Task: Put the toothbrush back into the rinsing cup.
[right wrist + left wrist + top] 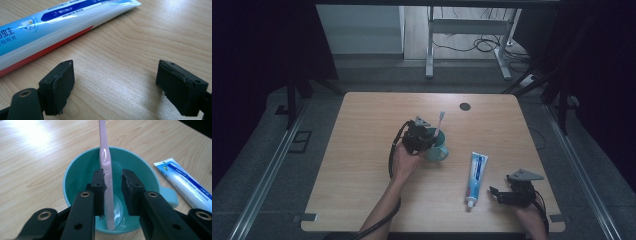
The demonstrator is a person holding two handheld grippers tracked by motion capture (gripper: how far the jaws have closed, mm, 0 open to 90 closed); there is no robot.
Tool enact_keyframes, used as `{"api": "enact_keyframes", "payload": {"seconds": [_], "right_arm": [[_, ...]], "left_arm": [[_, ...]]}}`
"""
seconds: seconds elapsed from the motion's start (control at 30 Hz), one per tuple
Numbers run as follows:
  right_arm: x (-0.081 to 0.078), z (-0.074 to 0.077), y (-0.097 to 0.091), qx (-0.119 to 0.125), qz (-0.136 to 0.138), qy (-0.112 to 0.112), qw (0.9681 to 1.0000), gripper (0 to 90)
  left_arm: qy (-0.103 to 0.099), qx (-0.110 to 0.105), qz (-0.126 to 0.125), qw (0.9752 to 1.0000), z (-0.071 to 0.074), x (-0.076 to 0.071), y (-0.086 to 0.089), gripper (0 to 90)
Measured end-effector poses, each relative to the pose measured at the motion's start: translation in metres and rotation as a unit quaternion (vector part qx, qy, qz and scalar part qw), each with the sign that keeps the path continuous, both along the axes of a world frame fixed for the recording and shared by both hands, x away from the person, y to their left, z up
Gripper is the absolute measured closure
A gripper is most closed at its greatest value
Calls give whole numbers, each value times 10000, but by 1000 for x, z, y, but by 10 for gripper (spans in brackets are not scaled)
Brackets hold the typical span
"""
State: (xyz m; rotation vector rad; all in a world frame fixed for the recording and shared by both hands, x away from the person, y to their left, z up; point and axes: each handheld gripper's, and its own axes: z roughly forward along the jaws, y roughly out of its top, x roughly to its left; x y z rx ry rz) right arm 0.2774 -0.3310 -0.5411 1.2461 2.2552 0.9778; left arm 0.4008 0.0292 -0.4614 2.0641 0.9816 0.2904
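1. Toothbrush (107,185) stood handle-down inside the teal mug (75,170); left gripper (113,191) straddled the handle, one pad touching, the other clear, so released.
2. Best withdraw straight up; avoid nudging the brush or mug rim.
3. Toothpaste tube (475,179) lay right of mug; right gripper (115,85) beside it, wide open, empty.

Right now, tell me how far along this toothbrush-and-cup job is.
Done: the pink toothbrush stands in the teal cup, its end on the bottom. In hand: the left gripper straddles the handle, one pad against it and a gap at the other, so it looks like a release. Left: the toothpaste tube lies on the table, with the open right gripper beside it, apart.
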Motion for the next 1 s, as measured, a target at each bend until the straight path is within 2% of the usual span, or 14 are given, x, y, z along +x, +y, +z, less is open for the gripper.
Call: {"api": "enact_keyframes", "payload": {"seconds": [0.37, 0.5, 0.7, 1.0], "right_arm": [[0, 0, 0, -1, 2, -3, 10000, 152], [0, 0, 0, -1, 2, -3, 10000, 152], [0, 0, 0, -2, 2, -4, 10000, 153], [0, 0, 0, -2, 2, -3, 10000, 152]], "left_arm": [[-181, 19, 17, 9998, 13, -7, -3, 521], [-215, 57, -16, 9998, 18, -9, -2, 478], [-212, 172, -75, 9996, 23, -13, -1, 393], [-92, 151, -97, 9998, 28, -16, 4, 281]]}}
